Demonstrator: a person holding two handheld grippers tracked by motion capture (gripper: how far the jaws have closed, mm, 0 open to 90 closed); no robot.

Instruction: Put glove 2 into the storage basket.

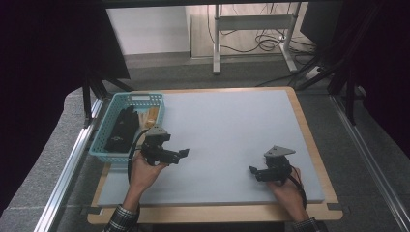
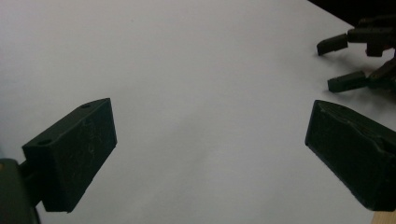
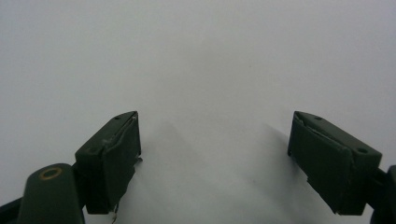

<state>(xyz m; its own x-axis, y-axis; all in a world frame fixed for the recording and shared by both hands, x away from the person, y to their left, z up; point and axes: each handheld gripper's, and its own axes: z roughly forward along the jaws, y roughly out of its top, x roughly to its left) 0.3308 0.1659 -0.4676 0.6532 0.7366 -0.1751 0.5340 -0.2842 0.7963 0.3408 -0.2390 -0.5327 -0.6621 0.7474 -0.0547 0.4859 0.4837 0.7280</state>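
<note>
Down at the near edge of the table, the left hand [image 1: 143, 170] holds the left gripper [image 1: 182, 153] low over the grey mat [image 1: 227, 125], pointing rightward across it, with a plaid sleeve [image 1: 119, 221] showing at the wrist. Its jaws stand wide apart with nothing between them, as the left gripper view shows [image 2: 210, 149]. Well apart to the right, the right hand [image 1: 286, 189] holds the right gripper [image 1: 252, 170] near the mat's front right part, pointing leftward; its jaws are also spread wide and empty over bare mat [image 3: 215, 158]. That same gripper appears far off in the left gripper view [image 2: 343, 63]. The mat covers most of a wooden tabletop [image 1: 309, 140], whose edge shows as a light border. Just behind the left gripper, at the table's left side, sits a blue basket [image 1: 107, 130] holding a black item [image 1: 123, 128] and some pale wooden pieces [image 1: 151, 116]. Beyond the table are a grey floor [image 1: 241, 77], a white desk frame [image 1: 251, 29] and loose cables [image 1: 270, 43].
</note>
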